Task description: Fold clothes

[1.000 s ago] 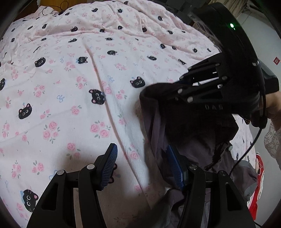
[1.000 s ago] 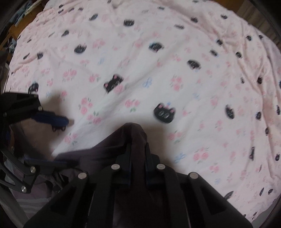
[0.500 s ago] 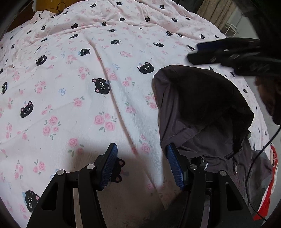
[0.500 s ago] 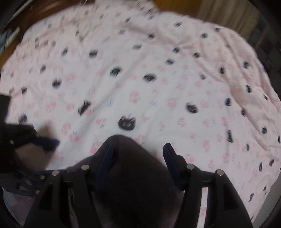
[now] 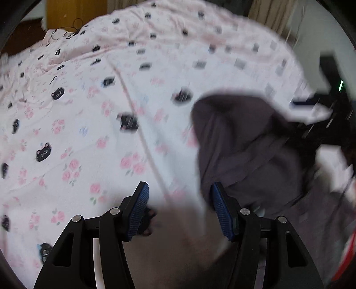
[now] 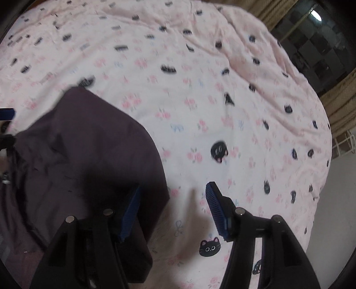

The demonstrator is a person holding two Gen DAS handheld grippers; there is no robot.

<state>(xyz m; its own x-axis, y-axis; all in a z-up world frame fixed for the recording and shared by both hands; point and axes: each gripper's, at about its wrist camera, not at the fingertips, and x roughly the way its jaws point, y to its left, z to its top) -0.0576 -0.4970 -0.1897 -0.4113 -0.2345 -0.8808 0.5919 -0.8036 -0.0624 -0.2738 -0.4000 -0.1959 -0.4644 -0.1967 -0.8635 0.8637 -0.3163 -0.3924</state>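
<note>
A dark grey-purple garment (image 5: 249, 142) lies bunched on a pink bed sheet (image 5: 89, 111) printed with black cats and roses. In the left wrist view it sits right of my left gripper (image 5: 178, 200), which is open and empty over bare sheet, its right pad at the cloth's edge. In the right wrist view the garment (image 6: 84, 151) lies at the left with a folded-over flap. My right gripper (image 6: 173, 202) is open and empty; its left finger is over the cloth, its right finger over the sheet. The right gripper also shows blurred in the left wrist view (image 5: 322, 115).
The sheet (image 6: 222, 100) spreads wide and wrinkled ahead of both grippers. Brown curtains (image 6: 340, 106) and a dark window stand past the bed's right edge. A wooden headboard (image 5: 73, 13) is at the far end. Something red (image 5: 347, 255) lies at the bed's lower right.
My right gripper has opened and let go of the garment fold, then pulled back to the right. The cloth has dropped flat onto the bed. My left gripper stayed open and tilted slightly.
</note>
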